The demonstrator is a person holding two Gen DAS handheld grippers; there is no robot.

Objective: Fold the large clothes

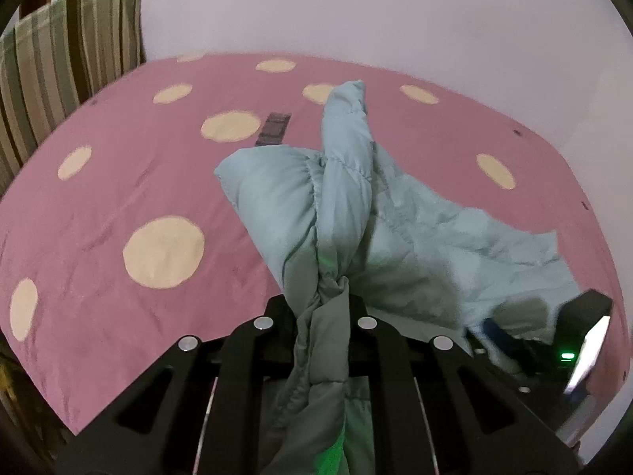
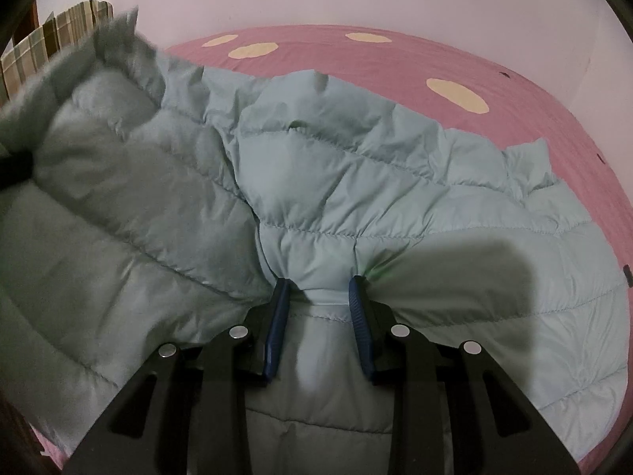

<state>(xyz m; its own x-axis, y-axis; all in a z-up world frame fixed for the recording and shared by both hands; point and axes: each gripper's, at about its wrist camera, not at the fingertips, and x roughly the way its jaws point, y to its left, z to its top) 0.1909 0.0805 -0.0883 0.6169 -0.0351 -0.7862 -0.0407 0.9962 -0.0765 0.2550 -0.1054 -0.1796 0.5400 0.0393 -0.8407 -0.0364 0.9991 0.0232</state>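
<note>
Because the pale blue quilted jacket (image 2: 356,182) lies spread on the pink dotted bedcover (image 1: 99,198), both grippers pinch it: the left gripper (image 1: 322,297) clamps a raised, bunched edge for folding over, while the right gripper (image 2: 318,289) anchors a padded fold.
</note>
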